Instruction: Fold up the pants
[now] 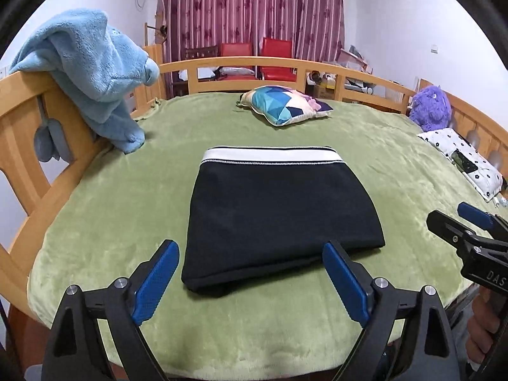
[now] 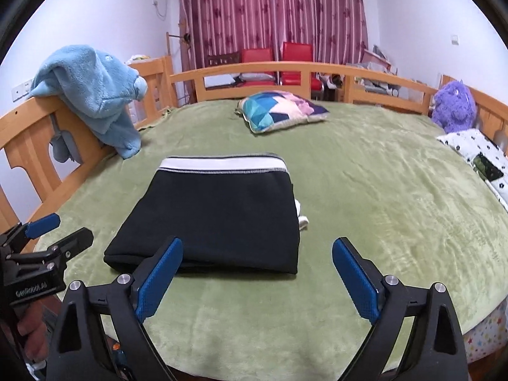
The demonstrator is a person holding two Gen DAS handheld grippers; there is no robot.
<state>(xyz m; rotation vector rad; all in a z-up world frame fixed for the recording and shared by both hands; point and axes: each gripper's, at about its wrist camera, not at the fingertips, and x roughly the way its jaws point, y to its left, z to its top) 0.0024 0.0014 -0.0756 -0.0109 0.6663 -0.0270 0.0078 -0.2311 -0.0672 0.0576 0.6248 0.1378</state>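
Gaping wide, both the left gripper [image 1: 250,262] and right gripper [image 2: 257,258] hold nothing near folded pants [image 1: 279,216].

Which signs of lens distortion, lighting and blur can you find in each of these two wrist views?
Left wrist view: fisheye bends the wooden bed rail into an arc, black vignette fills the corners, and the black pants lose fold detail in even indoor light. Right wrist view: the same bowing of the green blanket, soft shadows only, the right gripper sharp, the curtain slightly soft.
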